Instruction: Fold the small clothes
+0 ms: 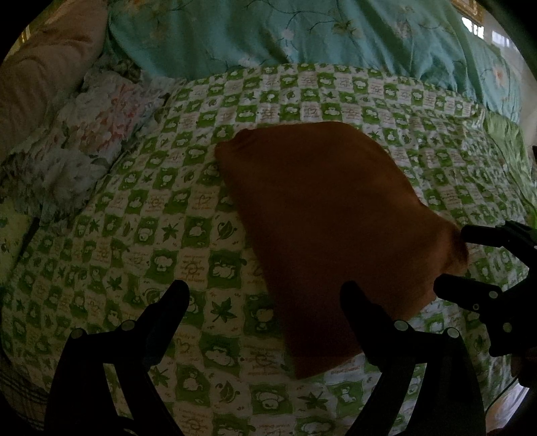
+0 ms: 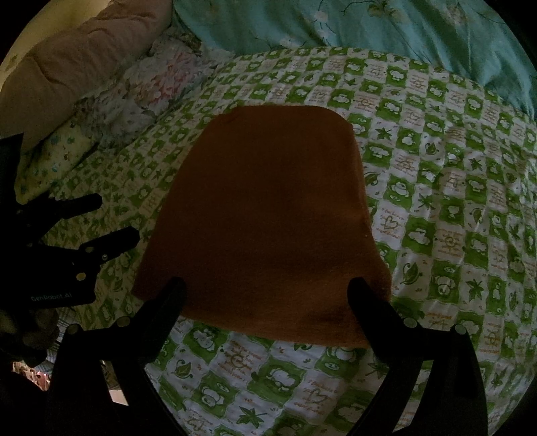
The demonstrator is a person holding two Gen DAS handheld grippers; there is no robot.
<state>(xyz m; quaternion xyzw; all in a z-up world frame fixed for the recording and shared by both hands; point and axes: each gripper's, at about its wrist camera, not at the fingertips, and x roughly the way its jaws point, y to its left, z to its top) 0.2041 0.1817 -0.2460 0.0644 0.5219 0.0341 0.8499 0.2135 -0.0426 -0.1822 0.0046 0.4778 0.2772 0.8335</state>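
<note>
A brown-orange folded garment (image 2: 265,218) lies flat on the green-and-white checked bedsheet (image 2: 453,218); it also shows in the left wrist view (image 1: 322,228). My right gripper (image 2: 266,291) is open, its fingers spread over the garment's near edge, holding nothing. In the left wrist view the right gripper (image 1: 451,258) sits at the garment's right corner. My left gripper (image 1: 265,298) is open and empty, just left of the garment's near edge; it shows in the right wrist view (image 2: 117,218) beside the garment's left side, not touching.
A teal floral quilt (image 2: 369,30) lies along the far side of the bed. A floral ruffled pillow (image 2: 151,87) and a beige padded cushion (image 2: 77,67) sit at the far left. The checked sheet (image 1: 134,234) surrounds the garment.
</note>
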